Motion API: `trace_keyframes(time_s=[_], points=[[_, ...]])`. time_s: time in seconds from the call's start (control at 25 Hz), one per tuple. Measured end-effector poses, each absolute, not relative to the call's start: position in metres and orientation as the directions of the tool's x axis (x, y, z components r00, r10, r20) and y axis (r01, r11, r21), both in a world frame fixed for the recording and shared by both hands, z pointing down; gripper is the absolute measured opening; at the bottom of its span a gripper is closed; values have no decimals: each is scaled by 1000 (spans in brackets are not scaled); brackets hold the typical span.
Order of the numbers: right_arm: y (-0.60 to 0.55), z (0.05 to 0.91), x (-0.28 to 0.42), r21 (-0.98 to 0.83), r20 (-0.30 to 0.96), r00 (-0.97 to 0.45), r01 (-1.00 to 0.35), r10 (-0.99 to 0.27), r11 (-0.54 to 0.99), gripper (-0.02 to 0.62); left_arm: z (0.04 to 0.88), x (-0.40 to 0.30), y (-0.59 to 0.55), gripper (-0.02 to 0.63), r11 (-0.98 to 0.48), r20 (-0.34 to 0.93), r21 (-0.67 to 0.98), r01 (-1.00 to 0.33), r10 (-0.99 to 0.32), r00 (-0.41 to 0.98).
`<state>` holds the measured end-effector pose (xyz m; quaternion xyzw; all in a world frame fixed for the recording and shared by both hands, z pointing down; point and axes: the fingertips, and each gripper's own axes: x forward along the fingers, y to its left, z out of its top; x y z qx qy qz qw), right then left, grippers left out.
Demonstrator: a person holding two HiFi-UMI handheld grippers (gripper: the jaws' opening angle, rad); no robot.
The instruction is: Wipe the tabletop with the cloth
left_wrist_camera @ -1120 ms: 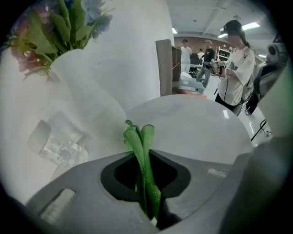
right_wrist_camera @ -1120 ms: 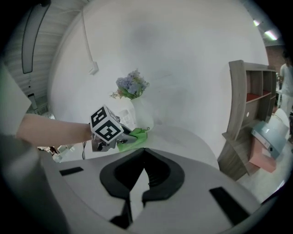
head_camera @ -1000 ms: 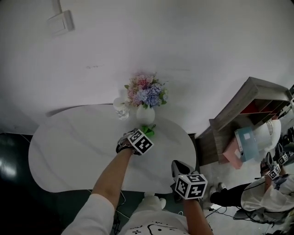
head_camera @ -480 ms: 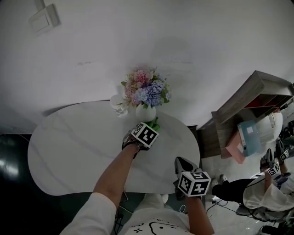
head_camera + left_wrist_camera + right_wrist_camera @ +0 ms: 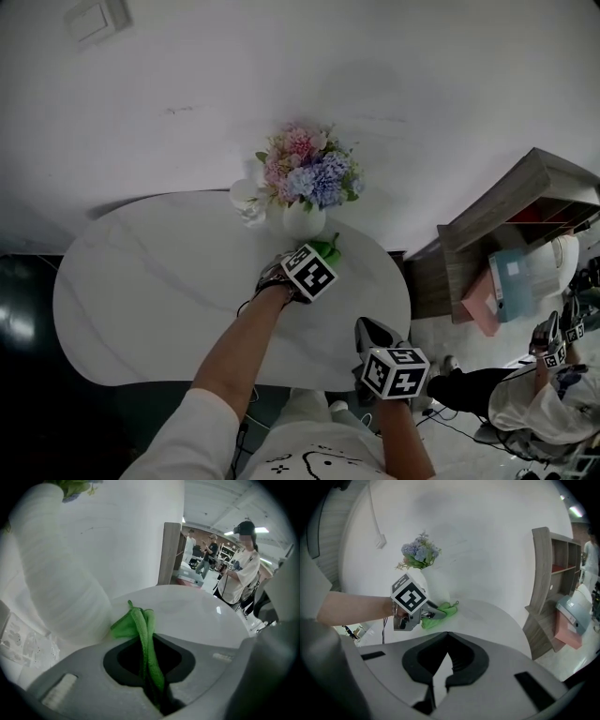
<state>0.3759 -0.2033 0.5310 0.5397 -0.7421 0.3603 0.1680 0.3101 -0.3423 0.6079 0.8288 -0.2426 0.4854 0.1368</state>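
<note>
Two grippers are in our hands, and we start with the nearer one. The right gripper [image 5: 368, 327] hangs at the near right edge of the one white oval tabletop [image 5: 141, 300]. In the right gripper view its jaws [image 5: 446, 637] are pressed together at the tips with nothing between them.

Farther in, toward the far right part of the tabletop, our left gripper [image 5: 321, 257] pinches the single green cloth [image 5: 329, 249]. The left gripper view shows the cloth [image 5: 139, 629] running as a folded strip through the closed jaws of that gripper [image 5: 151, 670], its free end bunched out in front. From the right gripper view the cloth [image 5: 445, 608] lies on the tabletop, just beside the foot of the vase.

One white vase [image 5: 303, 221] stands right behind the cloth and carries one bunch of pink and blue flowers [image 5: 309, 173]. One small clear glass piece [image 5: 247, 202] sits just left of the vase; we cannot tell what it is.

One wooden shelf unit [image 5: 497, 239] stands off the tabletop to the right, against the white wall. One other person [image 5: 544, 398] is at the near right, on the floor side.
</note>
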Motion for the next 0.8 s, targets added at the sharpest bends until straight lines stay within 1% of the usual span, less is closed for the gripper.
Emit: trace_keyframes(time_s=[0.28,0.44,0.64,0.8], points=[[-190,530,398,-329,651,-347,-930,-675,161,0,608,334,-331,49,-849,856,56,-526,-230,463],[-184,531,410,-322,656,-344,-933,-672,162,0,609,342,-326,49,-845,837,82,-528,-229,497],[-176,534,415,-322,659,-354,-930,-663,176,0,608,349,-319,49,-861,829,70,-504,-232,510],[-167,535,419,-324,660,-358,-929,-660,179,0,609,359,-308,49,-885,831,64,-462,-209,516]])
